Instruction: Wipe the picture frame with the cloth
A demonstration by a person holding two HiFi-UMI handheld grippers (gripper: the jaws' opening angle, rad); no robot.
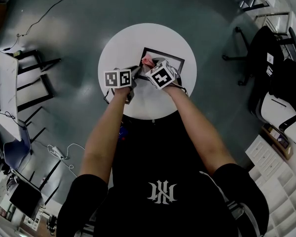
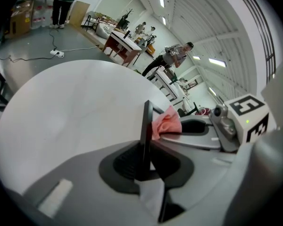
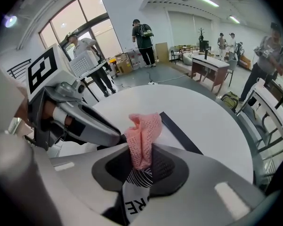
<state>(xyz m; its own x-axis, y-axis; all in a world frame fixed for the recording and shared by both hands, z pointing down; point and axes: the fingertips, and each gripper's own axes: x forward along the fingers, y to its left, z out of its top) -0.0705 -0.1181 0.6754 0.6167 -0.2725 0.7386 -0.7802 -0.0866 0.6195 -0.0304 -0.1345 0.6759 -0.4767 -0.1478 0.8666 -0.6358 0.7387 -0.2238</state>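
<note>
Pink cloth [image 3: 142, 135]: bunched up and pinched between the right gripper's jaws, sticking out ahead of the tips; in the left gripper view [image 2: 167, 122] it presses on the frame's face.
Right gripper [image 3: 141, 167]: jaws closed on the cloth, nothing else between them; also visible from the head view [image 1: 149, 66].
Picture frame [image 2: 146, 126]: black border, seen edge-on straight ahead of the left gripper, lower edge gripped; just beyond the cloth in the right gripper view [image 3: 180, 133].
Left gripper [image 2: 144, 166]: jaws clamped on the frame's edge; sits just left of the right gripper [image 1: 136, 72], tips nearly meeting.
Surface [image 1: 122, 44]: round and white, under both grippers; frame [image 1: 164, 52] lies ahead of them near the middle.
Floor [image 1: 89, 14]: grey-green, cable and power strip well beyond the grippers.
Background: people standing by desks, far off.
</note>
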